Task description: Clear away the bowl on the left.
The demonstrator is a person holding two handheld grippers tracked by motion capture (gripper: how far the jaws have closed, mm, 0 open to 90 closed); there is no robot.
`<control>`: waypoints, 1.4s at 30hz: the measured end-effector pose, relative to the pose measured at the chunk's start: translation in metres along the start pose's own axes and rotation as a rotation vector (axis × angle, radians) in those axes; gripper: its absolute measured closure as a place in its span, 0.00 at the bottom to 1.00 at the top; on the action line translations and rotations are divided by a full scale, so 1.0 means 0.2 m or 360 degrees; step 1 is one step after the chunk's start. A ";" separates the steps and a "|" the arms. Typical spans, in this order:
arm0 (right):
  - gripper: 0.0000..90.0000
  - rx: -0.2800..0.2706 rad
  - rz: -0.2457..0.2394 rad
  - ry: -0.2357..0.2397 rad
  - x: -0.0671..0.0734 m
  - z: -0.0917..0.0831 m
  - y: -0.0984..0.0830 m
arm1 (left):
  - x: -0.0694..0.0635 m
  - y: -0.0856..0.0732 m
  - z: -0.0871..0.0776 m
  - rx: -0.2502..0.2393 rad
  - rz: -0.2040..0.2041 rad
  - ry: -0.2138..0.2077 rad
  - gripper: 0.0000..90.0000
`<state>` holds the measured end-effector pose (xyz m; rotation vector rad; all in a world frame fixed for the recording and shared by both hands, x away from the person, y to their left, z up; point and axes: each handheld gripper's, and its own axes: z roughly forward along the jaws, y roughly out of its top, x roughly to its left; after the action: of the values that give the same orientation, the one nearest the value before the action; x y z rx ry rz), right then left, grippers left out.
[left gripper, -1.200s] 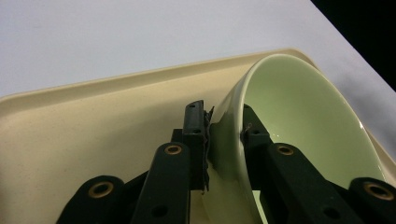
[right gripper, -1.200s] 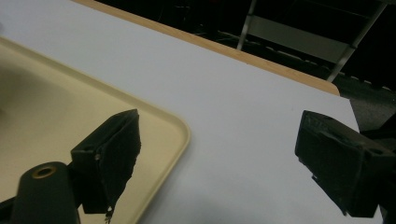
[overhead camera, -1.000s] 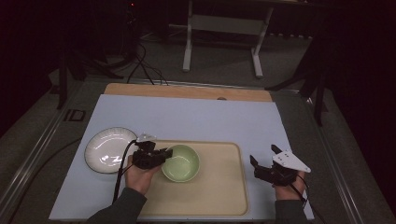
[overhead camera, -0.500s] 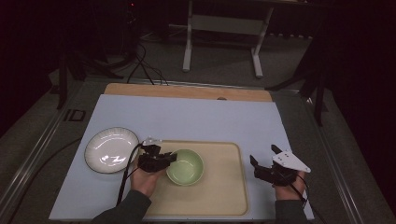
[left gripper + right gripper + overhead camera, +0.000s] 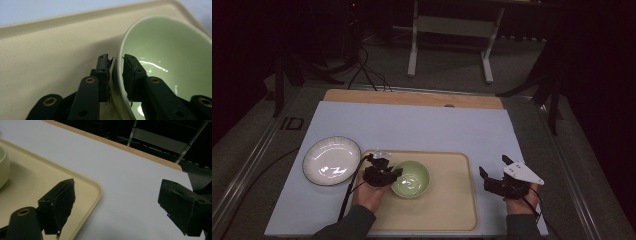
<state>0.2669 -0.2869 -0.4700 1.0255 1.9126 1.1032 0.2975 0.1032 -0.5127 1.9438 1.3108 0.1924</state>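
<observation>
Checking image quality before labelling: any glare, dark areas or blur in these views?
High view: dim, room behind black, glare on the white plate. Left gripper view: bright streaks inside the green bowl, near rim soft. Right gripper view: jaws blurred, tray edge sharp.

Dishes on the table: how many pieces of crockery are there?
2. A round white ceramic plate lies on the pale blue mat, left of the beige plastic tray. A pale green ceramic bowl sits on that tray. Nothing appears hidden.
</observation>
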 end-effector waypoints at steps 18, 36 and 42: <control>0.15 0.0000 0.0001 -0.0002 0.00 0.00 0.00 | -0.01 0.06 -0.12 -0.0034 0.0097 0.0057 0.51; 0.15 -0.0011 0.0018 -0.0010 -0.02 -0.01 0.00 | 0.26 0.08 -0.56 -0.0459 0.0021 0.0329 0.42; 0.15 -0.0013 0.0027 -0.0013 -0.02 -0.01 0.00 | 0.39 0.03 -0.69 -0.0570 -0.0049 0.0361 0.42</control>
<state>0.2662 -0.2915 -0.4685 1.0423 1.8945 1.1138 0.2680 0.2385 -0.4354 1.6311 1.3433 0.6052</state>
